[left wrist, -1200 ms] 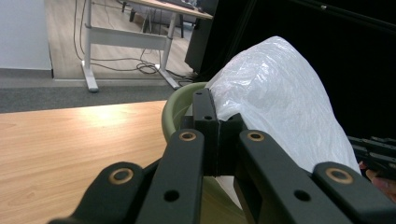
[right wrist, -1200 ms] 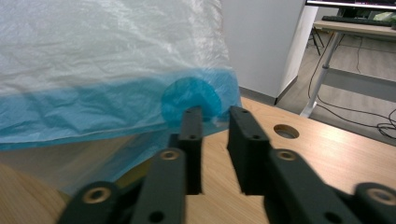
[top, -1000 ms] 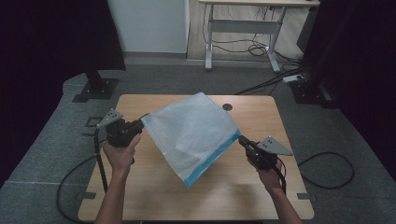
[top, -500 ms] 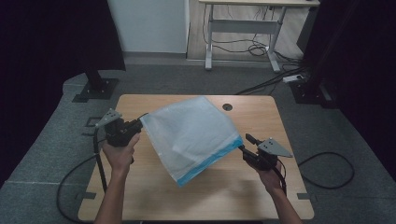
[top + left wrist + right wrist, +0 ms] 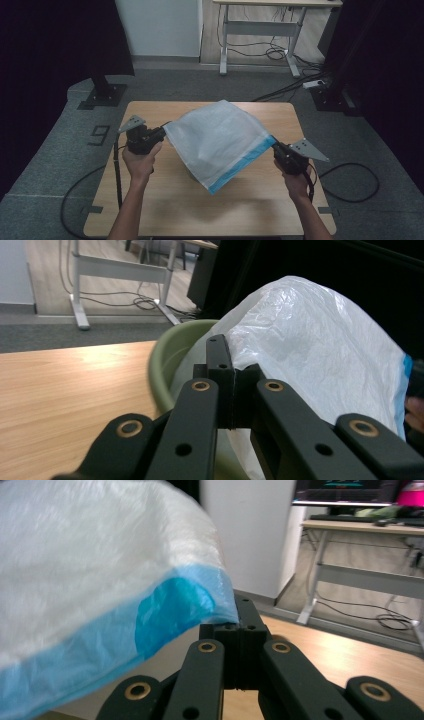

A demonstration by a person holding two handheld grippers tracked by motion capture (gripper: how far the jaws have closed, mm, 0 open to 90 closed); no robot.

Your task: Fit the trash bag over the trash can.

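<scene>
- White plastic bag (image 5: 220,140) with a blue hem hangs stretched above the wooden worktop (image 5: 165,200), draped over a green basin (image 5: 172,357).
- Left tongs (image 5: 159,134) are clamped tight on the bag's left corner.
- Right tongs (image 5: 276,150) have just been closing and now pinch the blue-edged right corner.

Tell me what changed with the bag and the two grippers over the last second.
The right gripper let go of the white plastic bag about half a second ago; its jaws have just been closing and now pinch the blue-edged corner again. The bag's blue edge looks pulled a little straighter. The left gripper stayed shut on the opposite corner, and the bag still hangs spread above the green basin on the table.
</scene>
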